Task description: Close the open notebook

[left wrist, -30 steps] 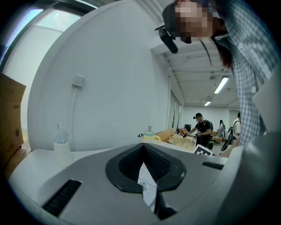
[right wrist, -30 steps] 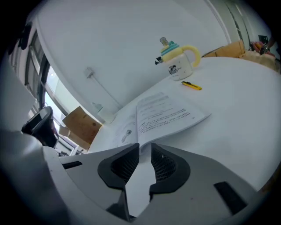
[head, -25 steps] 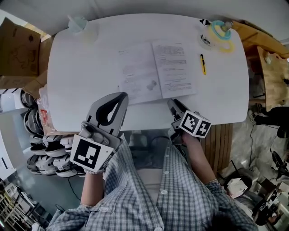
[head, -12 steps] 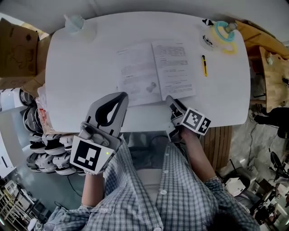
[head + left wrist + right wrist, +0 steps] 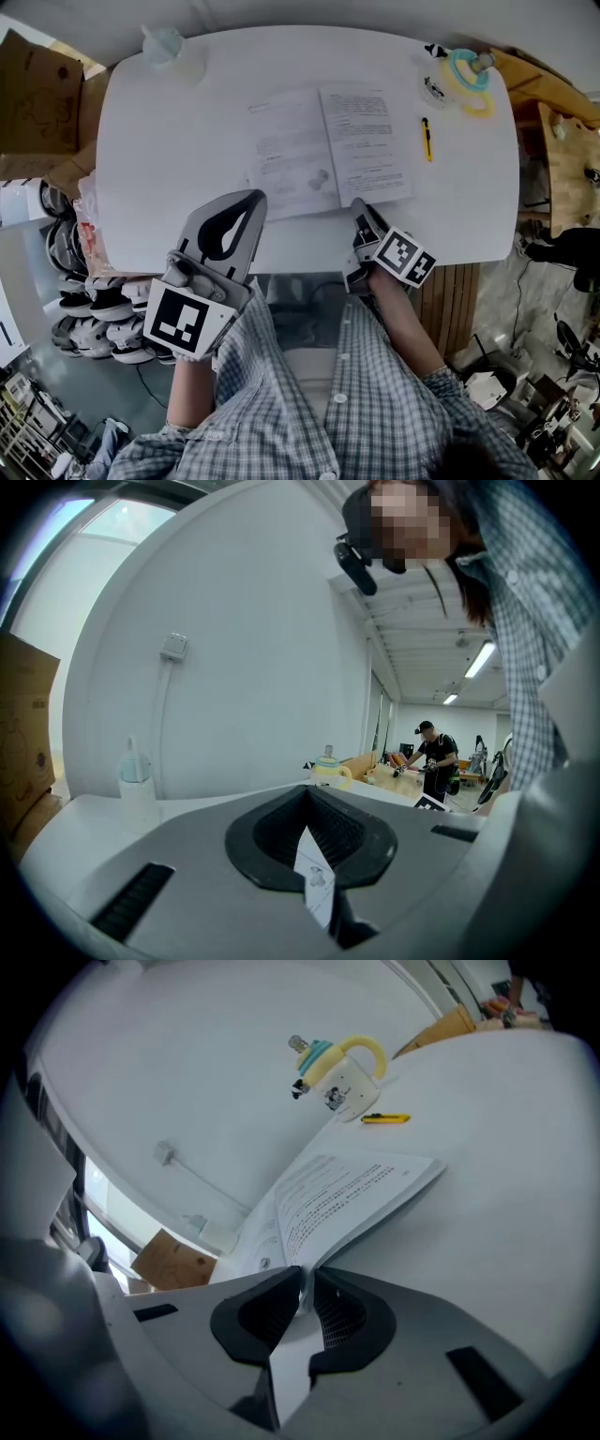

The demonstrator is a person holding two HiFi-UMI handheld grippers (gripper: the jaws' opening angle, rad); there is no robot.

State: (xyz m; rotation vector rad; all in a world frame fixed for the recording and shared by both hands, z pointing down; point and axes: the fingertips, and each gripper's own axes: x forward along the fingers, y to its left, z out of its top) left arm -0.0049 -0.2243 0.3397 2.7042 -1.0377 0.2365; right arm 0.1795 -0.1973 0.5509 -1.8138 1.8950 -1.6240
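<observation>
Right, the notebook [image 5: 323, 150] lies open and flat in the middle of the white worktop [image 5: 169, 141], both printed pages facing up, spine running away from the person. The right gripper [image 5: 359, 208] is down at the near edge of the right-hand page, just beside the spine, angled down onto it. Its jaws have just been closing, and the page edge sits between them. There's only a thin sliver of gap left and the pads look pinched on the paper. The right hand is tucked in behind the marker cube, at the worktop's near edge.

The left gripper [image 5: 257, 197] hangs over the near edge of the worktop, close to level. Its tips meet, jaws together in a closed loop with nothing held, and they end just at the near corner of the left-hand page. Whether they touch the page I can't tell.

Beyond the notebook, a yellow pen [image 5: 426, 138] lies just off the right page. Further back at the far right corner stands a mug with a yellow handle and a teal lid [image 5: 459, 73]. A small clear bottle [image 5: 161, 45] stands at the far left corner, and a cardboard box [image 5: 37, 103] sits off the worktop on that side.
</observation>
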